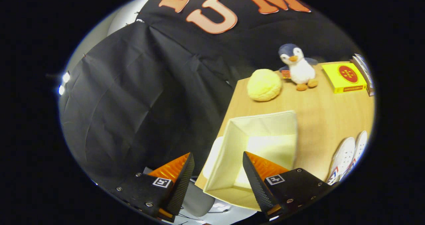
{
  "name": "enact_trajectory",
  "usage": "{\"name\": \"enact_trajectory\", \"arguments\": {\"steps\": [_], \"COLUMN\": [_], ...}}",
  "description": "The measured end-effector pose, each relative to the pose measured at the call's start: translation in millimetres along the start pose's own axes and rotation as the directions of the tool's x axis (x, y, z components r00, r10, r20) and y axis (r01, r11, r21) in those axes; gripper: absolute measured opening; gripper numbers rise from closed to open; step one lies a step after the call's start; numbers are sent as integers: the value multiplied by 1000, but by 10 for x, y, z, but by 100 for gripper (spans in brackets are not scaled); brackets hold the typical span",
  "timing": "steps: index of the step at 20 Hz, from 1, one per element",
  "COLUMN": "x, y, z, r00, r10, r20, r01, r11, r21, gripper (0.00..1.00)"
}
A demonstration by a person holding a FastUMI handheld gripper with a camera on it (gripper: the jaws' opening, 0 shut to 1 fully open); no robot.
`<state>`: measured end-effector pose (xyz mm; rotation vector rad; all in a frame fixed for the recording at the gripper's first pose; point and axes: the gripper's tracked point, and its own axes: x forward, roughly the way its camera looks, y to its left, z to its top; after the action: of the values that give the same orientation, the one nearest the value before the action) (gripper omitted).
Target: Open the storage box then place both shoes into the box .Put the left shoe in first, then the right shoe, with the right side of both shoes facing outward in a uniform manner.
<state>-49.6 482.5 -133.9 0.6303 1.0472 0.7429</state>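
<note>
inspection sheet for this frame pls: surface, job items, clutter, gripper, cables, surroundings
Surface: wooden table, well lit.
Job's things: cream storage box open, nothing seen inside, a white panel beside it; pair of white shoes side by side on the table beside the box.
Clutter: yellow plush ball, penguin toy, yellow box, books, all beyond the storage box.
Grippers: hand-held gripper open, holding nothing, one finger over the box's near edge.
Cables: thin wire below the fingers.
Surroundings: black cloth wall, lamps off to one side.

Black cloth wall (132, 85) drapes behind a light wooden table (332, 115), 2 bright lamps (63, 82) glaring beside the cloth, pale floor (199, 201) below the table's near corner.
</note>
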Motion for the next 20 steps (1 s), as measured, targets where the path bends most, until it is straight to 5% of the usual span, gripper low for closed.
{"name": "enact_trajectory", "arguments": {"steps": [4, 10, 15, 20], "x": [-454, -1038, -1240, -1175], "y": [-1020, -2343, -2976, -3211], "z": [-29, -753, -1198, -1396], "r00": [979, 901, 832, 825], "r10": [-191, -434, -551, -556], "r20": [75, -9, -70, -100], "r01": [195, 430, 527, 518], "r11": [980, 895, 823, 815], "r21": [-41, -121, -211, -259], "gripper": [88, 87, 79, 68]}}
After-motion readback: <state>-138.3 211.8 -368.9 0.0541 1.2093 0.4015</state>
